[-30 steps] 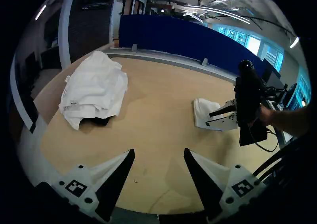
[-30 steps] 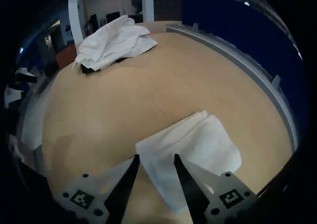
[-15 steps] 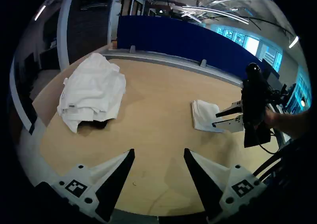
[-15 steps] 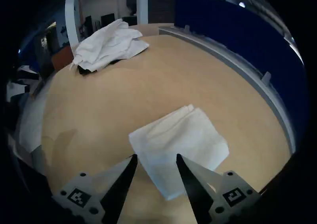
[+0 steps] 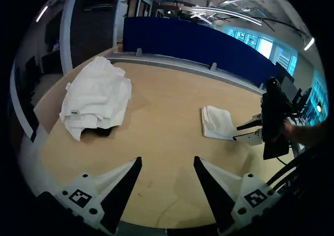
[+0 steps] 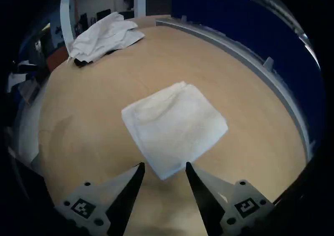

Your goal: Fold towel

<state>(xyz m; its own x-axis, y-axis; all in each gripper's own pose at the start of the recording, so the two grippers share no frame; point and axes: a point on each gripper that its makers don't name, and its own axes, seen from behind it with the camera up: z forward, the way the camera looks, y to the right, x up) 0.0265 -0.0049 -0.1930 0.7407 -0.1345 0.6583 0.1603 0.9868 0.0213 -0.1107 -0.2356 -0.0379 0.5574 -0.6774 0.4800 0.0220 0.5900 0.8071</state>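
Now: folded towel (image 6: 175, 123) flat on the wooden table (image 6: 75, 110), just ahead of the right gripper (image 6: 164, 165).
The right gripper, held in a hand (image 5: 293, 129), has its fingers spread and empty. The folded towel's near corner points into the gap between the tips. The left gripper (image 5: 167, 158), likewise spread and holding nothing, hovers over bare tabletop, well apart from the folded towel. Farther off, a heap of white cloth (image 5: 97, 96) sits near the table's far edge, before a blue partition (image 5: 188, 37).
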